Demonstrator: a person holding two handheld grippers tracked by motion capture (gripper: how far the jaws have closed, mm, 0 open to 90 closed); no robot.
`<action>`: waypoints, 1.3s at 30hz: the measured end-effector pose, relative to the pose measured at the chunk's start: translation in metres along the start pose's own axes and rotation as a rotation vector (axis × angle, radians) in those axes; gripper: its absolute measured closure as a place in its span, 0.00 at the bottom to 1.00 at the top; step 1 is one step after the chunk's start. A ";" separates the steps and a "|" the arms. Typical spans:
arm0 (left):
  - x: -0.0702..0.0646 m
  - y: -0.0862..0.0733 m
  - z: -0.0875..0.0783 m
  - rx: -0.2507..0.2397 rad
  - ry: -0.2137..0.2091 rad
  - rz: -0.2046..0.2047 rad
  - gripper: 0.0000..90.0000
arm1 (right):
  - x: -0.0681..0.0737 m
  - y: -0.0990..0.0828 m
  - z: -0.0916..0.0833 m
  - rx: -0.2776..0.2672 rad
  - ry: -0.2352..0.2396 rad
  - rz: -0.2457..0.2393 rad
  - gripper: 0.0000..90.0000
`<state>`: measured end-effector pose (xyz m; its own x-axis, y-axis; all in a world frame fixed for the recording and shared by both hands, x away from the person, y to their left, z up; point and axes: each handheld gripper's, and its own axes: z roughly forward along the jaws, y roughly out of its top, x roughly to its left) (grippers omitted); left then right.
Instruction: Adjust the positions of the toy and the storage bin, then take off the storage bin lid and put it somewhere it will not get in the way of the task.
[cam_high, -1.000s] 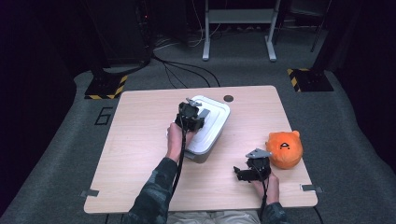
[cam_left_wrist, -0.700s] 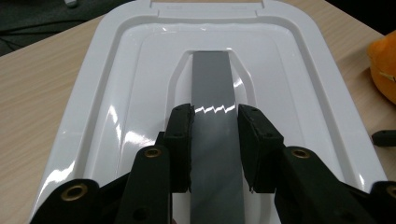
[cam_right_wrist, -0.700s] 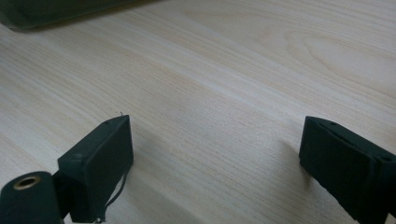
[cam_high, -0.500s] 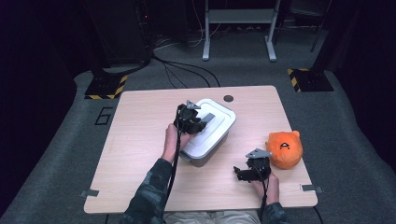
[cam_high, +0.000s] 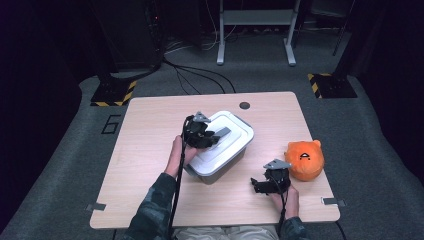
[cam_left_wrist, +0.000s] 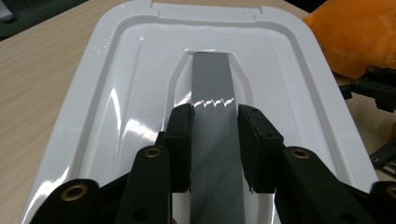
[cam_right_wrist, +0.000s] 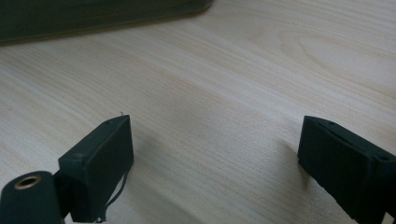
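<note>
We have our left gripper (cam_high: 212, 138) squeezed tight on the grey handle (cam_left_wrist: 212, 88) of the white lid (cam_high: 223, 140) on the box (cam_high: 220, 170) mid-table, our right gripper (cam_high: 260, 185) resting wide open and empty at five o'clock, so next we probably lift straight up.
</note>
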<state>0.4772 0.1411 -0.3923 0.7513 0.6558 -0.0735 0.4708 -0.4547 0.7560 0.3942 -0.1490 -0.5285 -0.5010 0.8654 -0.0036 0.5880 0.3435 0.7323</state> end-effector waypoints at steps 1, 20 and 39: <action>0.000 -0.001 -0.001 -0.006 -0.011 -0.004 0.74 | 0.000 0.000 0.000 0.001 0.000 0.002 0.11; 0.000 -0.015 -0.013 -0.013 -0.113 0.030 0.74 | 0.000 0.000 0.000 0.000 -0.001 0.003 0.11; -0.020 -0.001 -0.006 0.061 0.017 0.069 0.72 | 0.000 0.000 0.000 -0.001 0.000 0.002 0.11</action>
<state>0.4590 0.1317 -0.3878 0.7754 0.6314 -0.0111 0.4458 -0.5349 0.7178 0.3941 -0.1491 -0.5284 -0.4999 0.8661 -0.0022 0.5885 0.3416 0.7328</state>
